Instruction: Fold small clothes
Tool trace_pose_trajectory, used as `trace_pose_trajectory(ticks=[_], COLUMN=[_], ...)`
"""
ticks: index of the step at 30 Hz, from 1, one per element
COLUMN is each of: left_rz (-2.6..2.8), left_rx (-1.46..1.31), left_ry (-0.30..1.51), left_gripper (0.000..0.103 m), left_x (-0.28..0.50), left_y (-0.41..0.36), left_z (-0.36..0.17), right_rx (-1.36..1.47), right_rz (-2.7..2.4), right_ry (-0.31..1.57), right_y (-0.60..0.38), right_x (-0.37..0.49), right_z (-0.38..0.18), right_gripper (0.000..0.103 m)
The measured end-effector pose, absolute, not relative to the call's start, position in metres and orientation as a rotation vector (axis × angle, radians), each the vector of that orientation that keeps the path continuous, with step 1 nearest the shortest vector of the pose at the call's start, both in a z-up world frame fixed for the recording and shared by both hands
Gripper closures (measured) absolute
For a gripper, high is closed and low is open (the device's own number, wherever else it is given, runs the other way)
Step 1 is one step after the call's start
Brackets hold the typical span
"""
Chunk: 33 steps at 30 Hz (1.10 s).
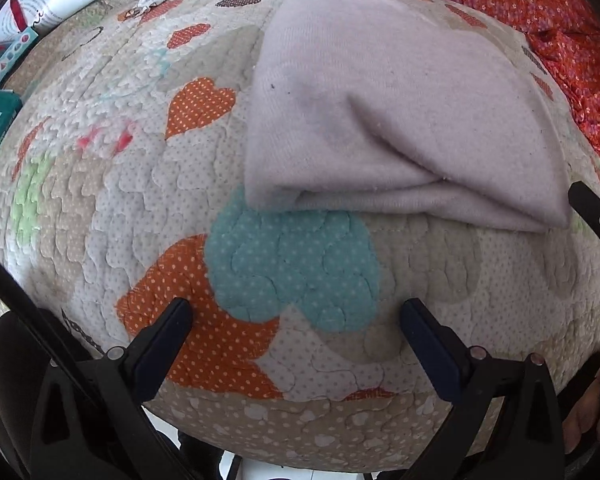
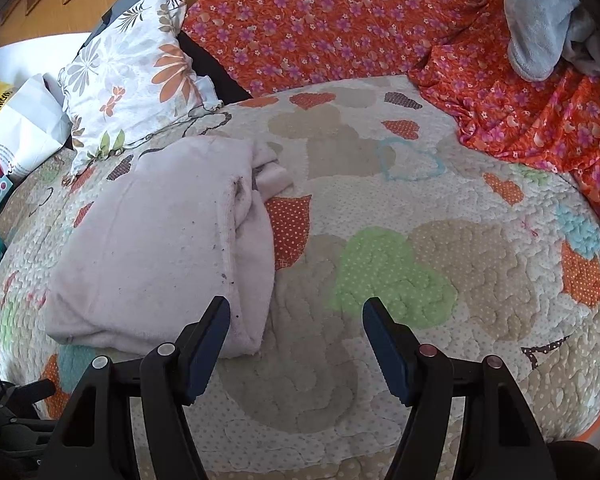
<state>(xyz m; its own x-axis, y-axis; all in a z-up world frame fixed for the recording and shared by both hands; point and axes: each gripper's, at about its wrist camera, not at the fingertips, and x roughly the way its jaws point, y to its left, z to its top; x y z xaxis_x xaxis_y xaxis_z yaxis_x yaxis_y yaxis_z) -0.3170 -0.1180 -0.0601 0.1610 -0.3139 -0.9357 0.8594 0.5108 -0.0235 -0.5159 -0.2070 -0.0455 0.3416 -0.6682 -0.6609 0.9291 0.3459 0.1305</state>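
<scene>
Quilted bedding patterned with orange, teal, green and beige polka-dot hearts (image 2: 380, 208) covers the bed, with a crumpled orange sheet printed with purple flowers (image 2: 340, 24) along its far side. A pale pink fleece garment (image 2: 160, 248), folded into a thick bundle, lies flat on the quilt's left portion; in the left wrist view the same garment (image 1: 400, 120) sits beyond the fingers, its layered fold edge facing the camera above a teal heart patch (image 1: 292, 264).

Black left gripper (image 1: 296, 316) hovers over the quilt with its two fingers spread wide, holding nothing and apart from the garment. Black right gripper (image 2: 296, 320) is likewise spread and empty; its left finger (image 2: 208, 344) overlaps the garment's near corner in the picture, though contact cannot be confirmed.

At the bed's far left corner rests a white pillow printed with orange and grey flowers (image 2: 132, 76), with a white paper bag (image 2: 24, 128) beside it. Light grey fluffy cloth (image 2: 540, 28) lies heaped on the orange sheet at the far right.
</scene>
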Motion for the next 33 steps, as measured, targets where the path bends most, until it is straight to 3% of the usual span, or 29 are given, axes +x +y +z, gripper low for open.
trace_pose_trajectory(ticks=[13,20,33], left_rz=[-0.96,-0.928,-0.917], left_rx=[0.554,0.519,0.408], left_ry=[1.076,0.961,0.909], left_gripper=[0.0,0.0,0.0], left_x=[-0.317,-0.322,-0.318], left_y=[-0.109,-0.097,-0.075], left_z=[-0.062,-0.026,0.018], right_rx=[0.545,0.523,0.452], right_rz=[-1.107,-1.12,-1.133], right_ry=[0.565,0.564,0.551], right_y=[-0.208,-0.206,-0.194], right_x=[-0.513,-0.514,-0.511], right_z=[-0.048,-0.047,-0.038], right_gripper=[0.029,0.029,0.029])
